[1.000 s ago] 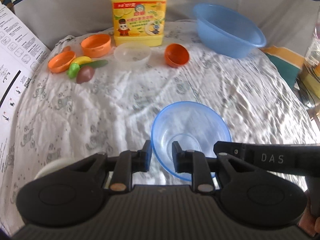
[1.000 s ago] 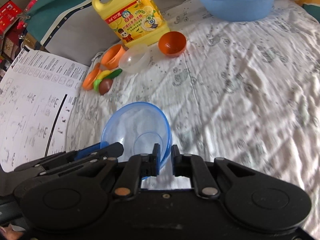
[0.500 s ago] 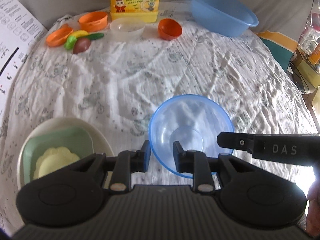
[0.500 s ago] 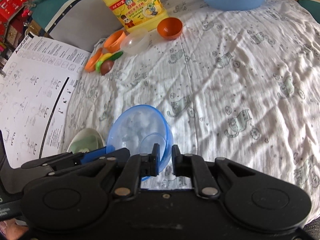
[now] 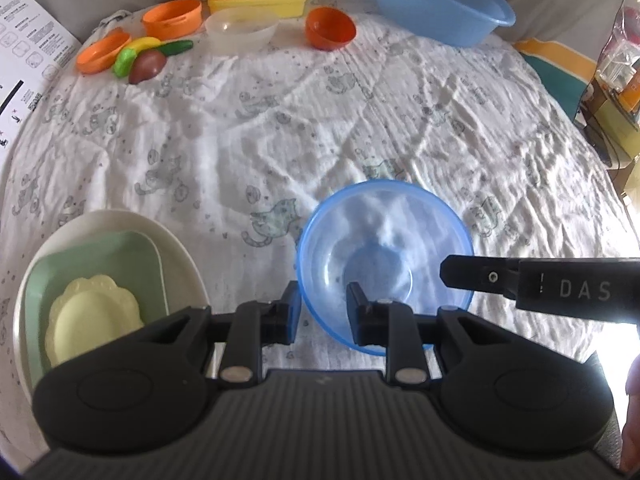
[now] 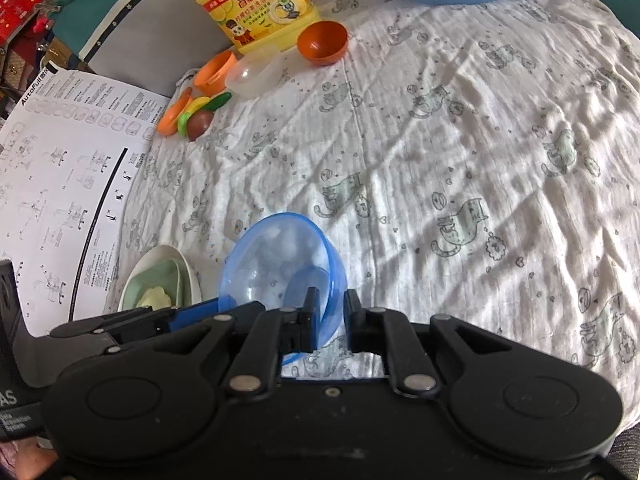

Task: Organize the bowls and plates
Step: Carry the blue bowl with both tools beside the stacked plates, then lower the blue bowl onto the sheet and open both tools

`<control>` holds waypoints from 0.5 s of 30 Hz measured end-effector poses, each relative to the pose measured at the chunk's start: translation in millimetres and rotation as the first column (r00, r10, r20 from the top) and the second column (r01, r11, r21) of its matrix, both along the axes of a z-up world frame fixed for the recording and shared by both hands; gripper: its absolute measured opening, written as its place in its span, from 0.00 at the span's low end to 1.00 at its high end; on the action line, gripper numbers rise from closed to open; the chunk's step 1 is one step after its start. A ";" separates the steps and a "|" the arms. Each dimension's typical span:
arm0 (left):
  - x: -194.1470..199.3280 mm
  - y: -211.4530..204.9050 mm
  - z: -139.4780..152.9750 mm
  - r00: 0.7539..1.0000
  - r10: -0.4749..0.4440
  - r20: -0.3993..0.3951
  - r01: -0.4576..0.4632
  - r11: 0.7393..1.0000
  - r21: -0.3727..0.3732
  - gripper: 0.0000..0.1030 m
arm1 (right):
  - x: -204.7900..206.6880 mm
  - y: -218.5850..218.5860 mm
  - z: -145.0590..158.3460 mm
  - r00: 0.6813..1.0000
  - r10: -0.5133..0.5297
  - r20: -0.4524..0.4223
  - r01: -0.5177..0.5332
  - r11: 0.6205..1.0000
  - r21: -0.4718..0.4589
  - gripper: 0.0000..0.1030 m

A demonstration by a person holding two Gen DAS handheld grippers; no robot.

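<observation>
both grippers clasp the clear blue bowl point(image 5: 383, 258): left gripper point(image 5: 319, 307) pinching its near-left rim, right gripper point(image 6: 331, 312) clamped on its right rim. left of the bowl sits a cream plate point(image 5: 182, 246) stacked with a green dish point(image 5: 120, 254) and a yellow dish point(image 5: 94, 320).
</observation>
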State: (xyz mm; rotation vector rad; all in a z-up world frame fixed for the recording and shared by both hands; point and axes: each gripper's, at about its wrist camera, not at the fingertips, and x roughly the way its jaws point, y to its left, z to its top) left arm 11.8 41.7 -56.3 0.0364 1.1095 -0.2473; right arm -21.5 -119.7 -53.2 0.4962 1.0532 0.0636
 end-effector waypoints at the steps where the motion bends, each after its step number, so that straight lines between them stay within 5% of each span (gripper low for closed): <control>1: 0.2 -0.3 -1.2 1.000 -0.001 -0.002 0.001 1.000 0.002 0.23 | 0.1 0.3 -0.8 1.000 0.001 -0.002 -0.001 1.000 -0.001 0.12; 15: 0.2 -2.2 0.0 1.000 -0.010 0.027 0.009 1.000 0.013 0.25 | 2.2 0.1 -3.9 1.000 -0.014 -0.007 0.014 1.000 0.000 0.13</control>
